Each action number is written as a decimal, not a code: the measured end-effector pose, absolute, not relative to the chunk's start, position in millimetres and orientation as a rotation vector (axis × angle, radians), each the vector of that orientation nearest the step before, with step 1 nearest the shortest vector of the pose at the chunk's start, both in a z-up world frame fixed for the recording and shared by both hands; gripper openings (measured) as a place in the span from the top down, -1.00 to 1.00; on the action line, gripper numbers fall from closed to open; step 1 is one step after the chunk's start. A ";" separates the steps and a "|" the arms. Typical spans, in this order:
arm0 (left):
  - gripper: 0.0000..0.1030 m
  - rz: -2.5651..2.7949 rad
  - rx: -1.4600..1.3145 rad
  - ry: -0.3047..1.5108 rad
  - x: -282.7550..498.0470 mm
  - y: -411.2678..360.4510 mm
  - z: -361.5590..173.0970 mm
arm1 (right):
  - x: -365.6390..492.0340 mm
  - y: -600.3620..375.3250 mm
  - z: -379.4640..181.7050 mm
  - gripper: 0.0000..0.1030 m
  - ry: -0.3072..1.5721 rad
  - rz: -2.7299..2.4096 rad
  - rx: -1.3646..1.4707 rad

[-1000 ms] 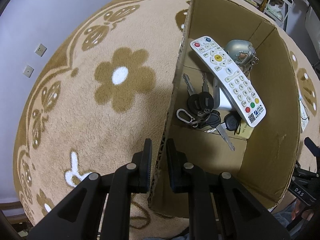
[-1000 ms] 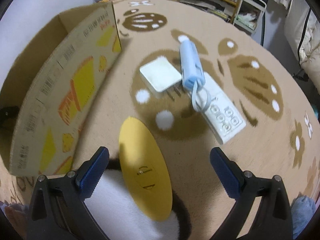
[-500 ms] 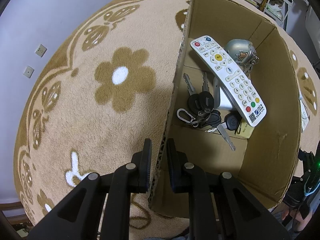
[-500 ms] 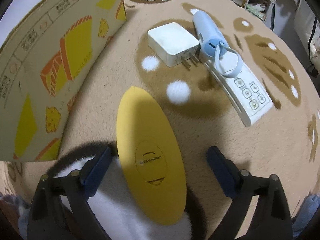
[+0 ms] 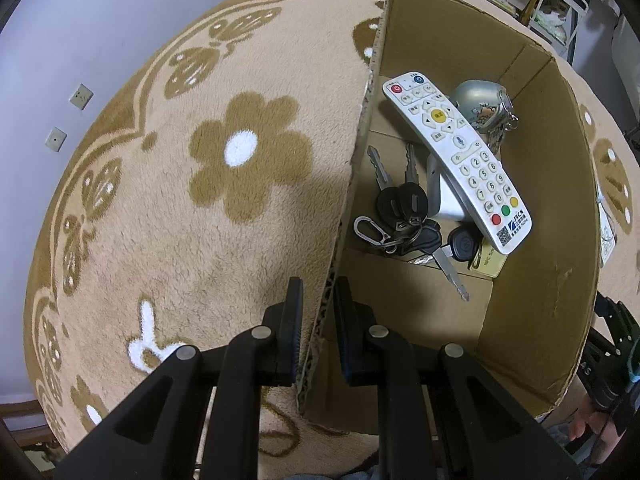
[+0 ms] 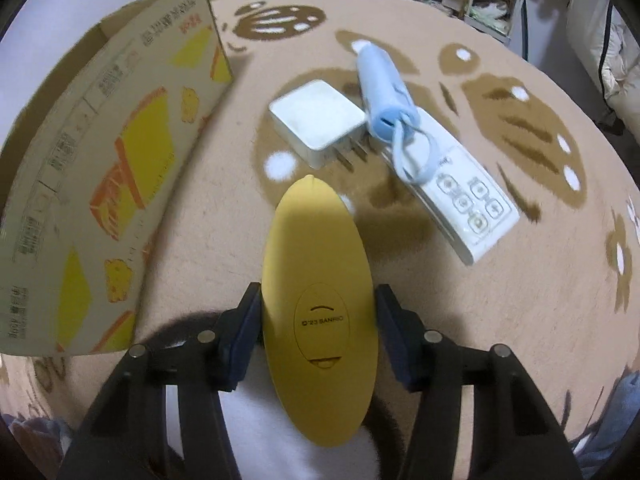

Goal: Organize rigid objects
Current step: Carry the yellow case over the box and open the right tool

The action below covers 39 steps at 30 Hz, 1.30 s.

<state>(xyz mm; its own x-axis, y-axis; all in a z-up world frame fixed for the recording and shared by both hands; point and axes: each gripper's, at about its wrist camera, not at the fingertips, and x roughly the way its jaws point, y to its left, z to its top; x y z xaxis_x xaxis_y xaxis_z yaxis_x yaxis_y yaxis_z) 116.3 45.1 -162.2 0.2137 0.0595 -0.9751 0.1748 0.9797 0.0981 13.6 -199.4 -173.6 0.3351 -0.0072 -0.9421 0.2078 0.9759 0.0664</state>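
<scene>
We find the left gripper [image 5: 318,328] pinching the near wall of the cardboard box [image 5: 540,320], one finger outside over the rug [image 5: 160,220] and one inside, pads pressed to the corrugated edge.

Only the left wrist view shows the box's interior. A white remote [image 5: 456,160] lies slanted across its middle, propped on a white block that it mostly hides. A bunch of keys [image 5: 404,220] sits against the left inner wall. A silver round object [image 5: 482,106] rests towards the far right inner corner, and a gold tag [image 5: 490,262] shows under the remote's near end. At that view's lower right edge we note part of the other gripper's black frame and a bit of a hand; we cannot tell more there.

The right gripper [image 6: 318,328] has just been closing. The yellow oval case [image 6: 320,300] stands between its jaws, and both blue pads meet its sides as far as we can tell.

Only the right wrist view shows the remaining items on the rug. Beyond the case's far tip lies a white plug adapter [image 6: 316,124]. Beside it, a pale blue cylinder with a loop [image 6: 382,96] rests on the far end of a white switch remote [image 6: 468,208]. The box's printed outer wall stands along that view's left side.
</scene>
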 end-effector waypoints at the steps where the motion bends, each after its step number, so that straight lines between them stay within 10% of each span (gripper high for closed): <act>1: 0.70 -0.080 0.206 1.355 116.1 45.0 -162.4 | 13.9 -198.6 -172.1 -0.16 1.215 -0.135 0.192; 39: 0.70 -0.072 0.215 1.364 117.1 44.1 -164.0 | 83.9 -160.5 -33.6 -0.16 0.914 0.027 0.187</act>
